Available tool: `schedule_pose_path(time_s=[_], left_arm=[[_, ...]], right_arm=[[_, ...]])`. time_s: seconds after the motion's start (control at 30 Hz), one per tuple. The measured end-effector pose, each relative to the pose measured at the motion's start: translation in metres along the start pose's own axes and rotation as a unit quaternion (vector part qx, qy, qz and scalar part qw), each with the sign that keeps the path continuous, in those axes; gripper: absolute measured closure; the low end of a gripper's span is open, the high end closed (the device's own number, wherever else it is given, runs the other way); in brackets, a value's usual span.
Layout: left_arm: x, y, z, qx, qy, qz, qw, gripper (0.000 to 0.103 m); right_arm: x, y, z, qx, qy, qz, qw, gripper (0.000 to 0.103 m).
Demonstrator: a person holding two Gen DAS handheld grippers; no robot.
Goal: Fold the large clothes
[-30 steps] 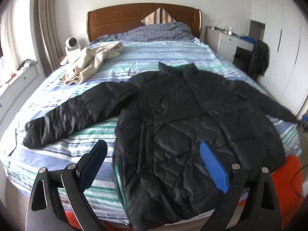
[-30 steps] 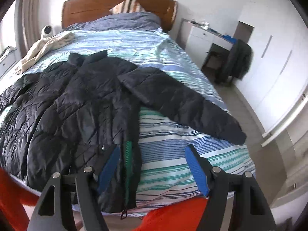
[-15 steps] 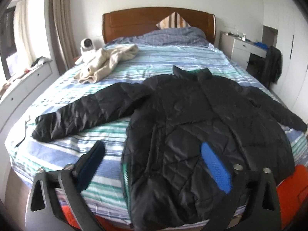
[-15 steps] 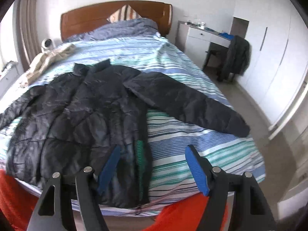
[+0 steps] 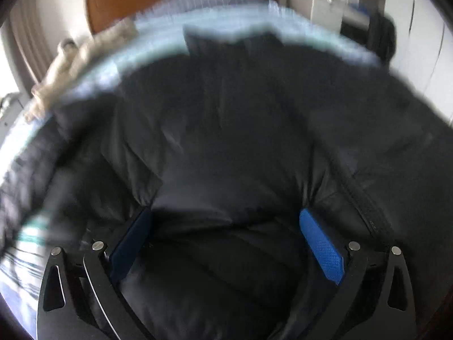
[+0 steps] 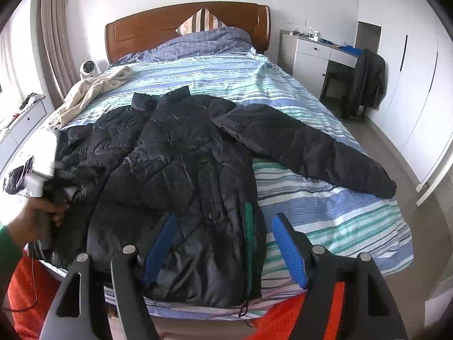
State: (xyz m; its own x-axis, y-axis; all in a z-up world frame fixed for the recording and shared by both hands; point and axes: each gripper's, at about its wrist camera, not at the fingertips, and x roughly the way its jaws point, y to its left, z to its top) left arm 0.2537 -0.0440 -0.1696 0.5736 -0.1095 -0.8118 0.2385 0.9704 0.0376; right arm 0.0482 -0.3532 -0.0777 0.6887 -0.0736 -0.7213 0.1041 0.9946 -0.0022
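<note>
Since the earlier frame the left gripper [image 5: 223,243] has plunged toward the bed, so the black quilted puffer jacket [image 5: 226,141] that lay well ahead of it now fills its blurred view; the right gripper [image 6: 223,243] has barely shifted. Nearest, the left tongs stand spread wide with a puffy fold of the jacket's body between the blue pads [image 5: 322,250], not visibly pinched. The right tongs hang part-spread and empty above the jacket's hem and its green-edged zipper [image 6: 248,226]. Beyond, the jacket lies flat, front up, on the blue-and-green striped bedsheet [image 6: 325,206], its one clearly seen sleeve [image 6: 305,147] flung outward. Farther off sit a cream crumpled garment [image 6: 93,96] and the wooden headboard [image 6: 187,25]. The step looks like taking a first grip: better to settle, bite one edge layer rather than a slippery quilted bulge, then close firmly before lifting.
</note>
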Motion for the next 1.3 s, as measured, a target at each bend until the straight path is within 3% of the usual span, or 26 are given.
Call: schedule_pose_path(time_s=[0.3,0.57,0.9,1.3], left_arm=[[-0.006,0.002,-0.005,-0.010,-0.009,-0.007,0.9999,0.000],[-0.005,0.004,-0.004,-0.010,-0.009,-0.006,0.9999,0.000],[-0.004,0.004,-0.004,-0.010,-0.008,-0.006,0.9999,0.000],[-0.004,0.004,-0.003,-0.010,-0.008,-0.006,0.9999,0.000]], right_arm=[[0.004,-0.013,0.000,0.029,-0.009,0.008,1.000,0.031],[-0.019,0.003,0.026,0.027,-0.063,0.033,0.997,0.031],[-0.016,0.000,0.013,0.022,-0.038,0.025,0.999,0.031],[-0.018,0.006,0.014,0.021,-0.044,0.038,0.998,0.031]])
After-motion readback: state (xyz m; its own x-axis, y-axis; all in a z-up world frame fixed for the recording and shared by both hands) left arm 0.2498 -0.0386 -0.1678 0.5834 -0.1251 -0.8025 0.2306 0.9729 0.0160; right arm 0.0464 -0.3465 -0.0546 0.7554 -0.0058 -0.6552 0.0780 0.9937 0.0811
